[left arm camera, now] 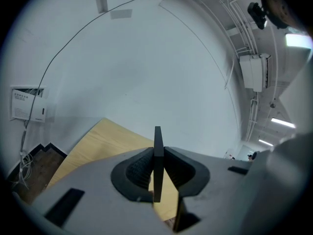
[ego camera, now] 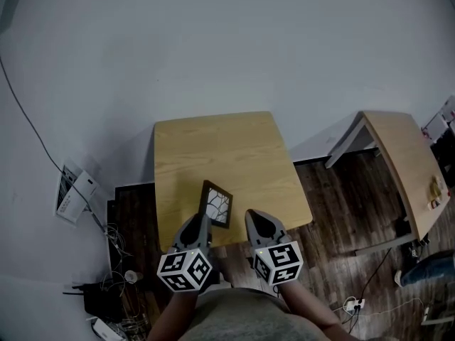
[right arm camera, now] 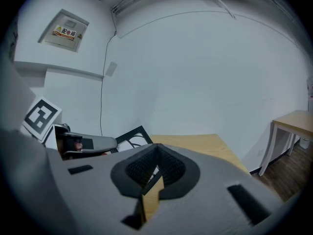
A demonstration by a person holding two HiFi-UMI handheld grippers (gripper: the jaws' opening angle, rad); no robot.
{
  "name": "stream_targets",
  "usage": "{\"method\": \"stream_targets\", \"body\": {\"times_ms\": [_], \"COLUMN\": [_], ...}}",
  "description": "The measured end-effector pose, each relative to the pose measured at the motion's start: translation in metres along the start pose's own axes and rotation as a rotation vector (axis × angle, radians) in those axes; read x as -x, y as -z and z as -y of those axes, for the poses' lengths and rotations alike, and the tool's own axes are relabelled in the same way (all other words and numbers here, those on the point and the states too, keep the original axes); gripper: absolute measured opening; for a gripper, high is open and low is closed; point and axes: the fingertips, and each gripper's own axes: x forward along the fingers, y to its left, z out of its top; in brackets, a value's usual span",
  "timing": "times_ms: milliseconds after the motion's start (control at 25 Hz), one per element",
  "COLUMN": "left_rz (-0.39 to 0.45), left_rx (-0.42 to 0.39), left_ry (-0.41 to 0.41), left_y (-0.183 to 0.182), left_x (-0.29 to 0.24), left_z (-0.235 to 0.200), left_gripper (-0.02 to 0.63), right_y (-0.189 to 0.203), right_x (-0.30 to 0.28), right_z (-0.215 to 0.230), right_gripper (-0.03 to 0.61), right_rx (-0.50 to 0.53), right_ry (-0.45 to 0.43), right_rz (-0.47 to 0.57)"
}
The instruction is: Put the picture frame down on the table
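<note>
A black picture frame (ego camera: 215,203) with a branch pattern is held tilted above the near part of the wooden table (ego camera: 213,148). My left gripper (ego camera: 197,227) is shut on its lower left edge. In the left gripper view the frame (left arm camera: 157,137) runs edge-on between the pads, with the left gripper (left arm camera: 158,150) closed on it. My right gripper (ego camera: 259,223) hovers just right of the frame, apart from it. In the right gripper view the right gripper (right arm camera: 157,147) is shut and empty, and the frame (right arm camera: 128,135) and the table (right arm camera: 195,143) show beyond it.
A second wooden table (ego camera: 405,162) stands to the right over dark wood flooring. A white box (ego camera: 75,194) leans at the wall on the left, with cables and a black device (ego camera: 99,298) on the floor. A power strip (ego camera: 352,305) lies at lower right.
</note>
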Motion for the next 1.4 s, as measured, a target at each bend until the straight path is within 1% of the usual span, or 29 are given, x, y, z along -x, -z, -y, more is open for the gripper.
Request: {"method": "stream_targets", "body": {"times_ms": [400, 680, 840, 1080, 1400], "left_rz": [-0.035, -0.053, -0.057, -0.069, -0.093], "left_rx": [0.016, 0.030, 0.034, 0.062, 0.076], "left_ry": [0.013, -0.007, -0.026, -0.084, -0.114], "left_y": [-0.007, 0.000, 0.002, 0.010, 0.019], "left_x": [-0.030, -0.045, -0.055, -0.078, -0.111], "left_z": [-0.027, -0.034, -0.041, -0.054, -0.058], "left_gripper": [0.061, 0.061, 0.061, 0.061, 0.061], "right_y": [-0.004, 0.002, 0.009, 0.013, 0.019], "right_x": [-0.038, -0.051, -0.069, -0.093, -0.115], "right_z": [0.008, 0.025, 0.032, 0.045, 0.074], "right_gripper": [0.000, -0.002, -0.002, 0.000, -0.001], "right_rx": [-0.005, -0.021, -0.031, -0.023, -0.045], "right_ry": [0.034, 0.044, 0.022, -0.026, -0.032], "right_rz": [-0.014, -0.034, -0.052, -0.075, -0.103]}}
